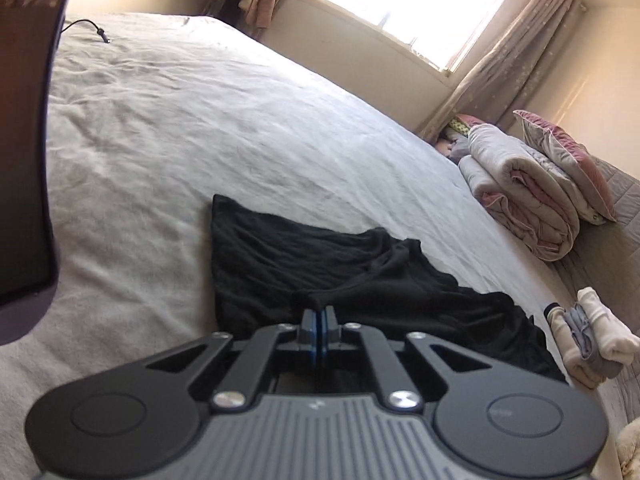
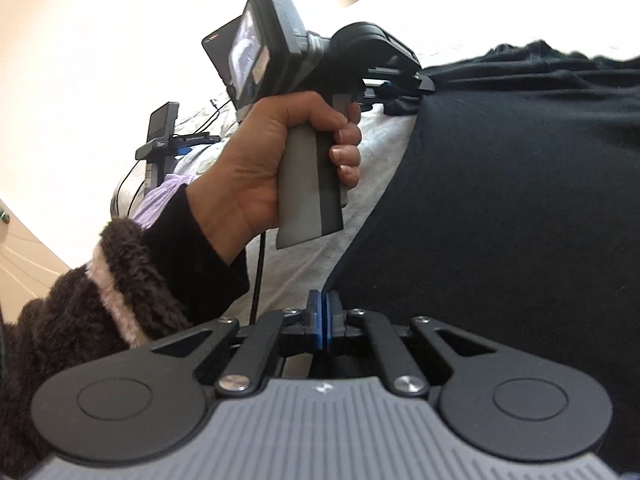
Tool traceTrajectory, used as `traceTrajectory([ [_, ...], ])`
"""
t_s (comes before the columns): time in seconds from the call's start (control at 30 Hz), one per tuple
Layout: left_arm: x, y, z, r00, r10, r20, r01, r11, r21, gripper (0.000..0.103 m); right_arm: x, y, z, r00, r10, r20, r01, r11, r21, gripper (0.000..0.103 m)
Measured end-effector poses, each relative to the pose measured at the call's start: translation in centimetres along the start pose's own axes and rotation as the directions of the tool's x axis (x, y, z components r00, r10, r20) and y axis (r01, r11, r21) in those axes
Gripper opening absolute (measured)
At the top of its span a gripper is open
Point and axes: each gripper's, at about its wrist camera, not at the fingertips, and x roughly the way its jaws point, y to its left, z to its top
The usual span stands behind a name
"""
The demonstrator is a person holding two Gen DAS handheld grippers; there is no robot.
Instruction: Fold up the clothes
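Observation:
A black garment (image 1: 320,264) lies rumpled on the white bed sheet (image 1: 200,120). My left gripper (image 1: 319,312) is shut on a fold at the garment's near edge. In the right wrist view the same black garment (image 2: 500,200) fills the right side, stretched fairly flat. My right gripper (image 2: 322,300) is shut on the garment's near edge. The left gripper (image 2: 384,88), held in a hand, also shows there at the garment's far corner, pinching black cloth.
Folded quilts (image 1: 524,196) and a pink pillow (image 1: 568,160) sit at the bed's right end. Small folded light clothes (image 1: 588,336) lie right of the garment. A cable (image 1: 92,28) lies on the far sheet. A third gripper device (image 2: 164,136) rests on the bed.

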Motion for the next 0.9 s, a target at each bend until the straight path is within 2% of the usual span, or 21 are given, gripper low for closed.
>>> traceTrajectory([
  [0.07, 0.4, 0.0, -0.4, 1.0, 0.009, -0.015, -0.009, 1.0, 0.014, 0.003, 0.0, 0.0, -0.3, 1.0, -0.014, -0.006, 0.014, 1.0, 0.003, 0.008],
  [0.1, 0.5, -0.1, -0.5, 1.0, 0.013, -0.021, -0.012, 1.0, 0.02, 0.004, -0.1, 0.0, -0.3, 1.0, -0.017, -0.008, 0.017, 1.0, 0.006, 0.014],
  [0.23, -0.5, -0.4, -0.7, 0.999, -0.003, -0.048, 0.004, 1.0, 0.019, 0.011, -1.9, -0.6, -0.4, 1.0, -0.011, 0.002, 0.011, 1.0, -0.003, 0.014],
  [0.27, -0.9, -0.5, -0.8, 0.998, -0.007, -0.057, 0.008, 1.0, 0.022, 0.015, -2.4, -0.8, -0.3, 1.0, -0.014, 0.008, 0.014, 1.0, -0.009, 0.017],
  [0.3, -1.2, -0.6, -0.9, 0.998, -0.009, -0.066, 0.011, 1.0, 0.026, 0.021, -2.9, -0.9, -0.5, 1.0, -0.021, 0.012, 0.022, 1.0, -0.018, 0.026],
  [0.37, -2.0, -0.7, -1.5, 0.996, -0.005, -0.086, 0.009, 0.999, 0.045, 0.024, -4.0, -1.0, -1.0, 0.999, -0.039, 0.018, 0.039, 0.998, -0.04, 0.033],
  [0.47, -3.2, -0.7, -2.4, 0.994, -0.002, -0.113, 0.01, 0.998, 0.069, 0.024, -5.2, -0.9, -2.0, 0.999, -0.045, -0.007, 0.045, 0.996, -0.079, 0.033],
  [0.67, -6.5, 0.4, -4.7, 0.987, -0.05, -0.15, 0.058, 0.997, 0.047, 0.024, -6.1, 2.0, -5.1, 0.997, -0.051, -0.055, 0.041, 0.985, -0.165, 0.033],
  [0.8, -8.0, 0.2, -6.3, 0.984, -0.06, -0.168, 0.071, 0.995, 0.065, 0.023, -5.0, 3.0, -6.7, 0.99, -0.125, -0.07, 0.108, 0.972, -0.208, 0.033],
  [0.83, -8.2, -0.1, -6.7, 0.984, -0.054, -0.167, 0.068, 0.994, 0.08, 0.023, -4.6, 3.2, -7.2, 0.986, -0.151, -0.065, 0.132, 0.965, -0.227, 0.032],
  [0.87, -8.3, -0.5, -7.0, 0.986, -0.043, -0.162, 0.06, 0.993, 0.1, 0.023, -4.4, 3.4, -7.5, 0.983, -0.175, -0.051, 0.157, 0.955, -0.25, 0.025],
  [0.9, -8.3, -0.9, -7.4, 0.988, -0.027, -0.153, 0.046, 0.991, 0.126, 0.016, -4.1, 3.6, -7.8, 0.979, -0.199, -0.034, 0.183, 0.944, -0.273, 0.018],
])
